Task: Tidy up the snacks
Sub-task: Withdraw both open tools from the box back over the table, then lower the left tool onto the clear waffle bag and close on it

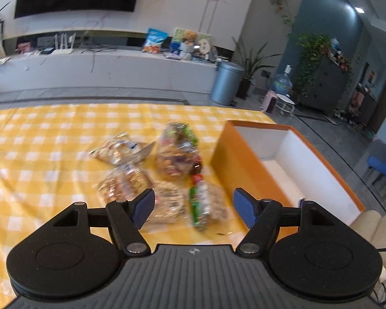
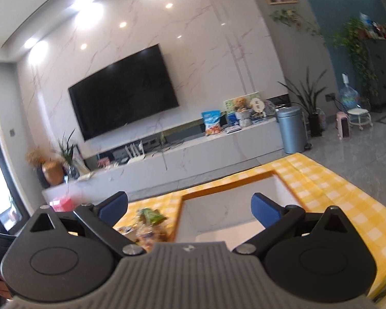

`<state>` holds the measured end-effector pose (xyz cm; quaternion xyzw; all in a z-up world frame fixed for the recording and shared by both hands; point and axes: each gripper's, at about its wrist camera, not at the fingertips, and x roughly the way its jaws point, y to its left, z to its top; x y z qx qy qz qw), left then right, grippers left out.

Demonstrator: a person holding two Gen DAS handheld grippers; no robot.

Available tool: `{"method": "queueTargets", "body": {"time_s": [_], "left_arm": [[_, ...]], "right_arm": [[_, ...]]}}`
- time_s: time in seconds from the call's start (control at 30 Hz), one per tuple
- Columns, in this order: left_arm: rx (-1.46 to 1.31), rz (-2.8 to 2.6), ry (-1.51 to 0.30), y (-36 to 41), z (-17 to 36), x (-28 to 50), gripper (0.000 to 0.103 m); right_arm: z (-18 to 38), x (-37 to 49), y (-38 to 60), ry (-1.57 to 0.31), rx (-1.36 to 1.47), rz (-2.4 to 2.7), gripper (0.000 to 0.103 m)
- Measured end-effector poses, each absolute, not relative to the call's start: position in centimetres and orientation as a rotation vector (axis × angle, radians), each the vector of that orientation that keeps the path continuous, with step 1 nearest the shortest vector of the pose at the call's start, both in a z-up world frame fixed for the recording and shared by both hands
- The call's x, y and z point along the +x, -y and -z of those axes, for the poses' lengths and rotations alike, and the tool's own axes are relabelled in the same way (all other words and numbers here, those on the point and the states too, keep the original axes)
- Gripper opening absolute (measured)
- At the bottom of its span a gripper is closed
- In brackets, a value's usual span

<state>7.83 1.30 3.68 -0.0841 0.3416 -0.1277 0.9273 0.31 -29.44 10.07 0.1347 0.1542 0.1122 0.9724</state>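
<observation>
Five clear snack packets, or thereabouts, loose on the yellow checked tablecloth [image 1: 38, 134], just left of the orange box [image 1: 226, 159] with the white inside. Largest of them: a lumpy bag of mixed wrapped sweets [image 1: 176, 152], nearest the box wall. Then two flat packs of pale biscuits [image 1: 121, 149] and [image 1: 121, 182], a clear pack of crackers [image 1: 167, 200], and a narrow packet with a green and red label [image 1: 200, 200] closest to the box's near corner. Box apparently still bare inside, though its near end sits hidden behind the tool.

Left gripper [image 1: 193, 206] spread wide, nothing between the blue pads, hovering above the cracker pack and the green-labelled packet. Right gripper [image 2: 190, 208] likewise spread and empty, aimed over the box mouth toward the room.

Risks, as a judgement: two packets under one set of tongs, so a careless close likely to catch both or only a slippery film corner, then drop it short of the box. Crushing of the biscuits possible with a hard squeeze. Nudging the light box sideways also possible on a low carry.

No writing legible anywhere: packet labels blurred, and the blue bag on the far TV unit [image 1: 154, 40] too small to read.
</observation>
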Motion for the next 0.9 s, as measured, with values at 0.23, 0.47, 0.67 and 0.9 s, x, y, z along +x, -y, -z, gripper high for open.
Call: {"method": "queueTargets", "body": {"time_s": [0.23, 0.47, 0.67, 0.9], "left_arm": [[-0.28, 0.095, -0.815, -5.6, -0.5, 10.0, 0.082], [-0.364, -0.015, -0.88, -8.7, 1.3, 10.7, 0.082], [-0.376, -0.055, -0.887, -10.1, 1.8, 10.7, 0.083], [-0.432, -0.111, -0.924, -11.6, 3.3, 11.7, 0.083]], "right_arm": [[-9.5, 1.4, 22.2, -0.379, 0.195, -0.189, 0.091], [-7.2, 2.9, 16.3, -0.502, 0.077, -0.254, 0.087], [-4.3, 5.2, 12.4, -0.591, 0.02, -0.242, 0.086], [-2.1, 6.3, 10.2, -0.654, -0.028, -0.219, 0.088]]}}
